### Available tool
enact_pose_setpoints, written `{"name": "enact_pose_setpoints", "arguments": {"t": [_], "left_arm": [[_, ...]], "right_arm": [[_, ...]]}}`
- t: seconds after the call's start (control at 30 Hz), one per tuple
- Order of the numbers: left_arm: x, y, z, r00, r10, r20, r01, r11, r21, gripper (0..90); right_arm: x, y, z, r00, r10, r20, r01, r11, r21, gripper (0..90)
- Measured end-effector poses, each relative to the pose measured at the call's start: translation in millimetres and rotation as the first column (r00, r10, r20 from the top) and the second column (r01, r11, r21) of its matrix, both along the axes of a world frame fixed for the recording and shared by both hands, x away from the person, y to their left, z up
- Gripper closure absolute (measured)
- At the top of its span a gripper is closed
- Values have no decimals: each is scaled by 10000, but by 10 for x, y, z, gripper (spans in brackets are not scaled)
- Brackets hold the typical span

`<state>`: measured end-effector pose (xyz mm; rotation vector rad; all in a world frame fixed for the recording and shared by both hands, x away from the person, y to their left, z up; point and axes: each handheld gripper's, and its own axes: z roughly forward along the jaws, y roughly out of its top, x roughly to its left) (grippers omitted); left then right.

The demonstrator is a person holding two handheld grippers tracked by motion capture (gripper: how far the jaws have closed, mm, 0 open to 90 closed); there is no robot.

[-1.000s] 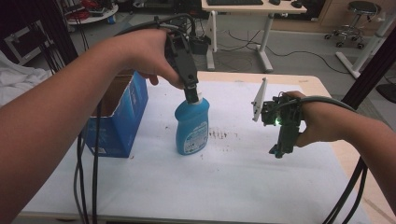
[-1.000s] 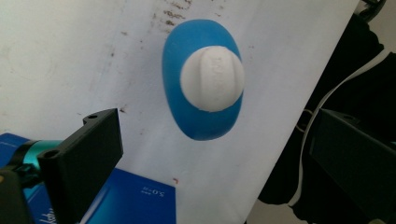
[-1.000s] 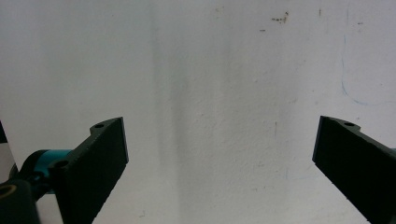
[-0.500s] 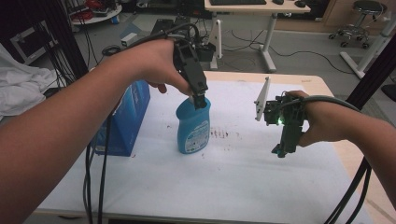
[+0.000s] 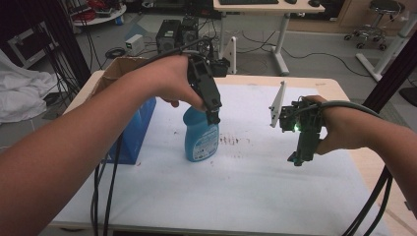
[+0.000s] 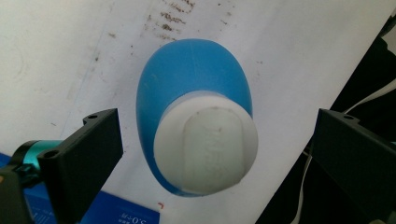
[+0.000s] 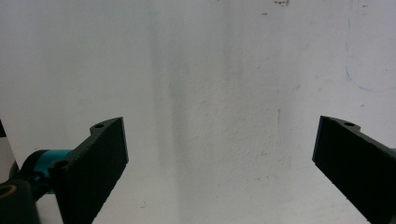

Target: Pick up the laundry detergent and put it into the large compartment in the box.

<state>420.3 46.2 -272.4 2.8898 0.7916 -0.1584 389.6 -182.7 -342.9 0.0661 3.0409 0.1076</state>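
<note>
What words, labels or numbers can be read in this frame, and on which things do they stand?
Bottle front label: print too small and blurred to read in the high view.
Bottle cap: raised lettering on top, too faint to make out in the left gripper view.
Blue box: white print at its edge, perhaps "S.O", the rest cut off and unclear.
Table cover: only pen marks and smudges, no words.
</note>
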Motion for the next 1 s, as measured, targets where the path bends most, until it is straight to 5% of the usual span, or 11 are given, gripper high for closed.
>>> {"name": "enact_pose_setpoints", "arguments": {"t": [0.77,1.0], "left_arm": [[13,-56,-254,9987,228,452,-249,9986,456,24],[7,-58,-258,9952,499,842,-520,9984,229,24]], "right_arm": [[8,-5,-18,10000,-61,0,61,9999,124,23],[6,-4,-21,10000,-64,-6,64,9999,144,23]]}}
